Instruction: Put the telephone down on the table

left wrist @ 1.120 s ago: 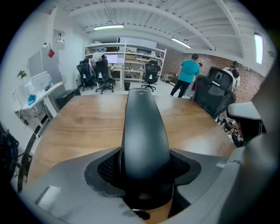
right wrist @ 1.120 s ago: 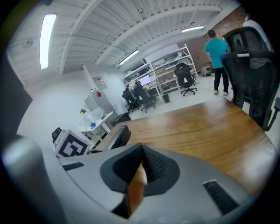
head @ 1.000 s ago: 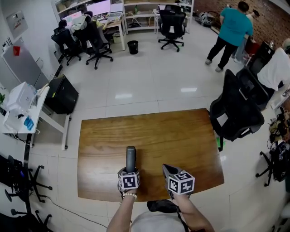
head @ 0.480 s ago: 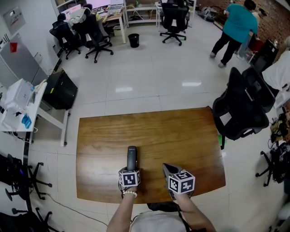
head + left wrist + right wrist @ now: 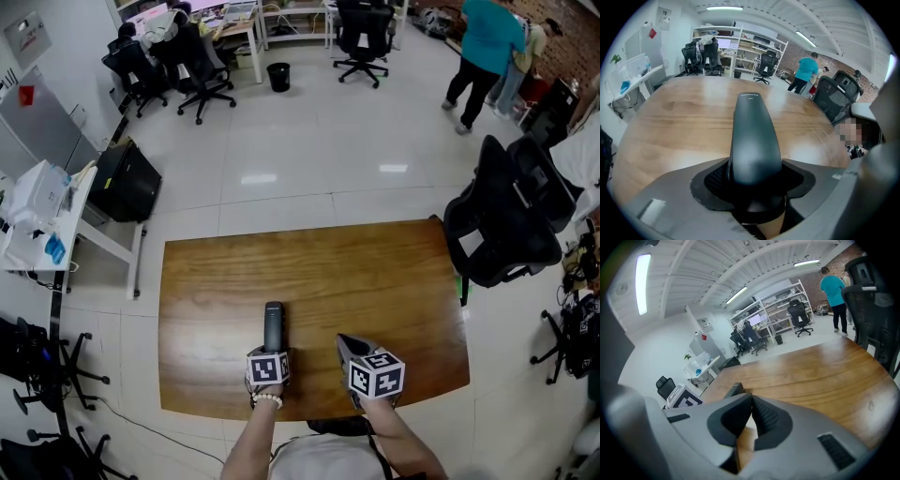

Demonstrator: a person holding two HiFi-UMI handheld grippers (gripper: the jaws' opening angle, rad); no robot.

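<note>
A dark grey telephone handset (image 5: 272,325) points away from me over the near part of the wooden table (image 5: 375,272). My left gripper (image 5: 270,349) is shut on its near end. In the left gripper view the telephone (image 5: 754,136) rises from between the black pads (image 5: 712,180), low over the table (image 5: 670,122); I cannot tell whether it touches the wood. To its right, my right gripper (image 5: 349,349) hangs over the table's front edge, shut with nothing in it. Its pads (image 5: 761,416) meet in the right gripper view, where the telephone's tip (image 5: 733,389) shows behind them.
A black office chair (image 5: 502,225) stands close to the table's right edge. A white side table (image 5: 42,234) with equipment and a black box (image 5: 127,192) sit off to the left. A person in a teal shirt (image 5: 483,47) stands far back right, near more chairs (image 5: 361,37).
My left gripper has sunk a little toward the table with the telephone still in it. The right gripper has barely shifted.
</note>
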